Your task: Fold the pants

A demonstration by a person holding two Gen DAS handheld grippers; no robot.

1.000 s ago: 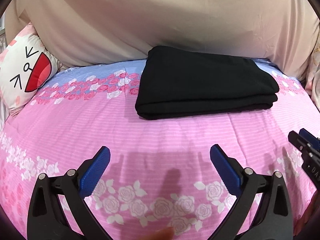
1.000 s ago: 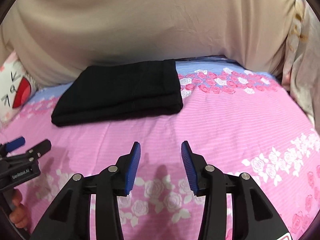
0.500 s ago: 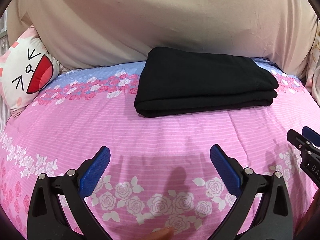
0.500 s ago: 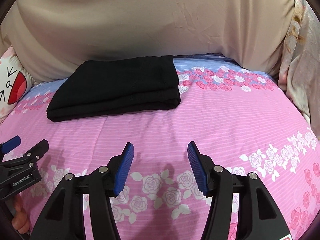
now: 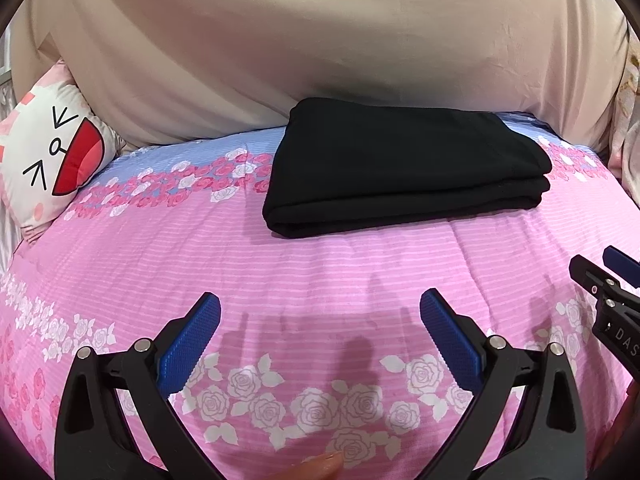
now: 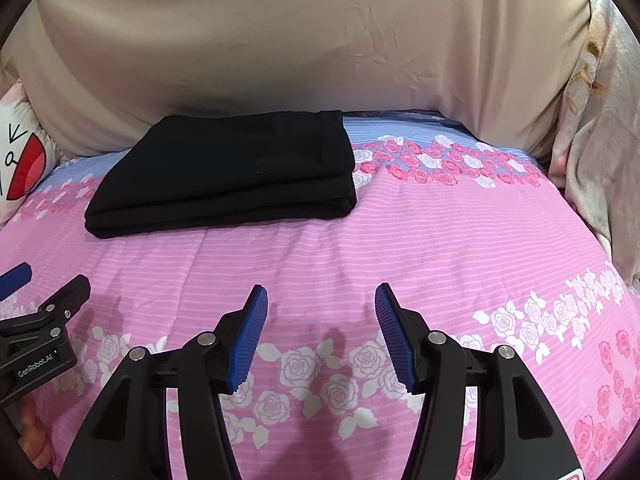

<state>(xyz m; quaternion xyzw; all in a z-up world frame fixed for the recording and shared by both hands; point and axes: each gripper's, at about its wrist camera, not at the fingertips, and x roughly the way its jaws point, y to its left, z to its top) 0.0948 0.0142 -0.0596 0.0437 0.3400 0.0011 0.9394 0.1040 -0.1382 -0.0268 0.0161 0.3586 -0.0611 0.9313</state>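
blue-padded right gripper (image 6: 320, 300) jaws wider — empty

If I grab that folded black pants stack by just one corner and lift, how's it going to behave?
The black pants would probably go floppy: soft fabric, stacked in loose layers at the near edge. A one-corner lift would likely peel off the top layer and undo the fold. Pushed, the stack may bunch rather than slide, since the pink bedspread looks soft and ribbed.
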